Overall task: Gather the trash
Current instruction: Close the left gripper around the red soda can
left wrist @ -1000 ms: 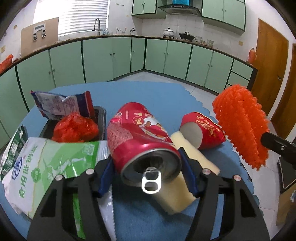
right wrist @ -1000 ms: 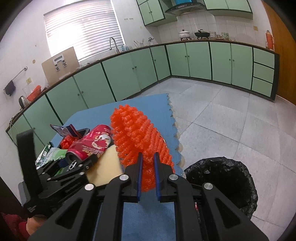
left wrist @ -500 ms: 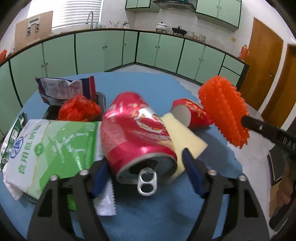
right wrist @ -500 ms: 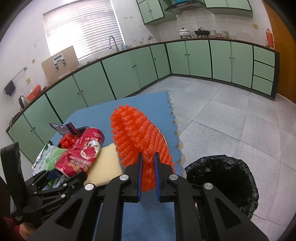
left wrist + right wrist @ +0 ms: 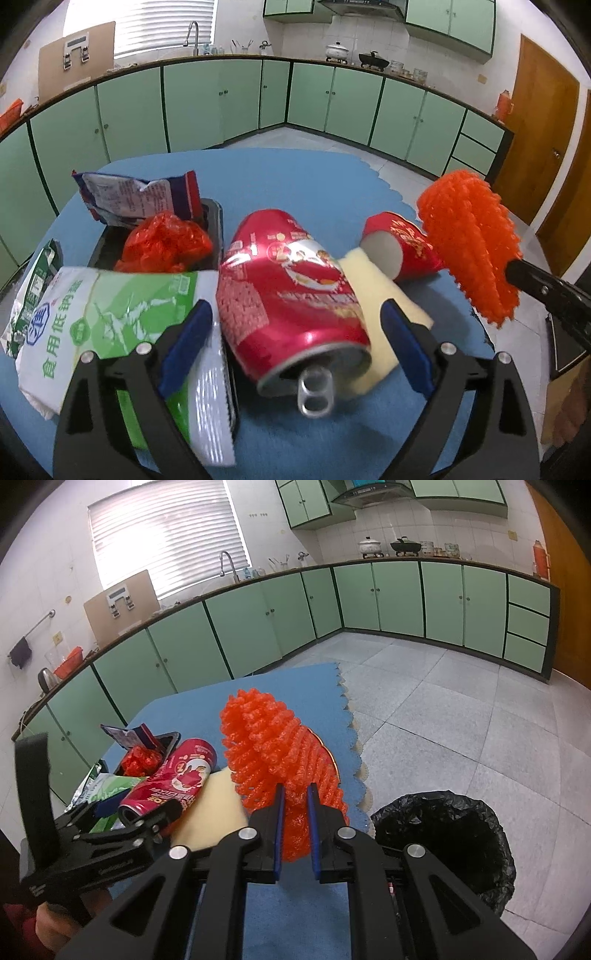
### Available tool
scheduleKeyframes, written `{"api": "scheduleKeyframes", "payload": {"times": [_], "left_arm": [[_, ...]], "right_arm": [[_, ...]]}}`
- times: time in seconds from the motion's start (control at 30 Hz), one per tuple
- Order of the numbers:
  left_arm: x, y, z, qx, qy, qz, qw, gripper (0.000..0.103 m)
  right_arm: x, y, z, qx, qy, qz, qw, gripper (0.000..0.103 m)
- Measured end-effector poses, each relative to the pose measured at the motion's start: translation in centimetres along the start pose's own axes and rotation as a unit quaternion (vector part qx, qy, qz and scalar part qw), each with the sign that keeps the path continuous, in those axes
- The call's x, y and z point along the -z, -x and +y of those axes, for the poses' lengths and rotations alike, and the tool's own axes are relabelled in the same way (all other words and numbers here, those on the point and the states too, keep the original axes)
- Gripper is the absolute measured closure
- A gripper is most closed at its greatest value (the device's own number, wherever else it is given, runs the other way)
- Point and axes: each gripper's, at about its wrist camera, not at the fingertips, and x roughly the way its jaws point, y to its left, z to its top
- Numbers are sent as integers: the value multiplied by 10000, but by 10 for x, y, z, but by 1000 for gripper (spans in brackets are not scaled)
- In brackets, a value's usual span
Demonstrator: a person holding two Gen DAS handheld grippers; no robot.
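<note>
A red drink can (image 5: 291, 306) lies on the blue mat (image 5: 288, 184), its pull-tab end towards me. My left gripper (image 5: 291, 332) is open, one finger on each side of the can, apart from it. The can also shows in the right wrist view (image 5: 173, 779). My right gripper (image 5: 295, 816) is shut on an orange foam net (image 5: 273, 753) and holds it above the mat's right edge; the net also shows in the left wrist view (image 5: 469, 240). A bin lined with a black bag (image 5: 447, 842) stands on the floor to the right.
A green and white packet (image 5: 92, 317), a black tray (image 5: 214, 229) with a red crumpled bag (image 5: 162, 243) and a blue snack wrapper (image 5: 136, 195), a red paper cup (image 5: 399, 247) on its side, and a pale yellow sheet (image 5: 384, 306) lie on the mat.
My left gripper has opened and let go of the red can, which now lies lower on the mat. The right gripper keeps hold of the orange net and has barely moved.
</note>
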Motion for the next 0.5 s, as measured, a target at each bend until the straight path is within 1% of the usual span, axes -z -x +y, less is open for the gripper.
{"api": "scheduleKeyframes", "payload": {"times": [0.1,0.17,0.2,0.27,0.37,0.5], "left_arm": [[-4,-9,-4,-46,-156,103,9998,15],[-3,-13,-4,-13,-175,161,9997,30],[-3,-15,-3,73,-146,240,9996,32],[-1,-15,-2,121,-99,249,9996,37],[2,-11,0,193,-45,212,9996,42],[2,5,3,357,7,10,9994,43]], "right_arm": [[0,-2,-1,19,-18,19,10000,91],[-1,-2,0,23,-21,13,10000,91],[-1,-2,0,26,-13,6,10000,91],[0,-1,1,37,22,0,10000,91],[0,-1,2,39,48,3,10000,91],[1,-1,1,35,56,0,10000,91]]}}
